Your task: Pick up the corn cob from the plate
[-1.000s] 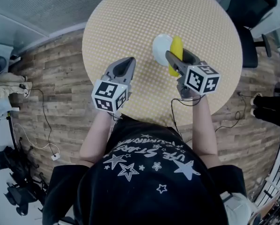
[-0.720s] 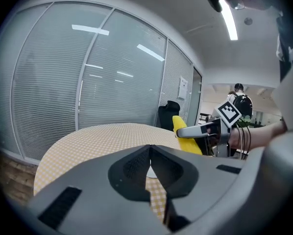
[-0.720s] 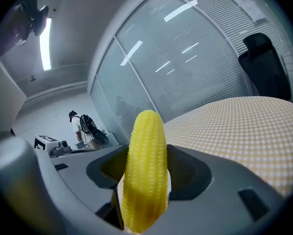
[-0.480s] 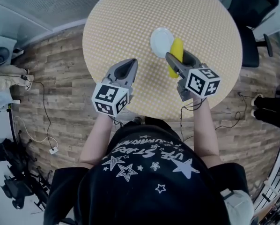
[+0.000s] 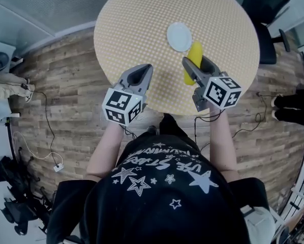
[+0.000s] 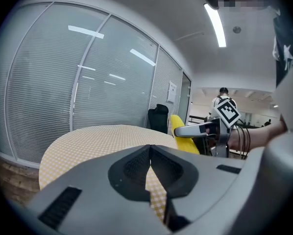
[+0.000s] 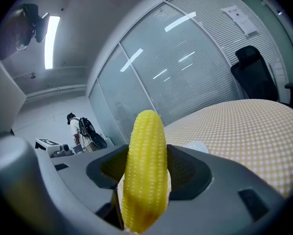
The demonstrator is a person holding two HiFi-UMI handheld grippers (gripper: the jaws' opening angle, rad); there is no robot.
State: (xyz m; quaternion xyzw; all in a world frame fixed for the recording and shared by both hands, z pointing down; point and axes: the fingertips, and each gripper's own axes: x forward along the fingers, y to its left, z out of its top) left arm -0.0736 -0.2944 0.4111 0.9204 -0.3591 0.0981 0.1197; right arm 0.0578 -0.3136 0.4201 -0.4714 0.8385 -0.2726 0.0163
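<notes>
- Both grippers are drawn back toward the person compared with a second earlier; the corn cob [image 5: 194,60], which then overlapped the plate [image 5: 179,36], is now carried clear of it and is seen just beside its near-right rim in the head view
- Nothing is left on the plate, which lies bare on the checked table [image 5: 142,19]; the pick-up is therefore judged done in substance, and only a steady carry is thought to remain
- The right gripper [image 5: 194,66] is clamped on the cob; in the right gripper view the pads are pressed against both flanks, and the rounded tip is pushed out well beyond the jaws; the cob is held above the table top, not resting on it
- The left gripper [image 5: 142,71] is closed at the tips with nothing between; it is kept idle over the table's near edge
- Both tools are held on bare forearms, pointed away from the body across the table, close to level with a slight downward tilt; the marker cubes are kept nearest the person, and the two grippers are held side by side, well apart
</notes>
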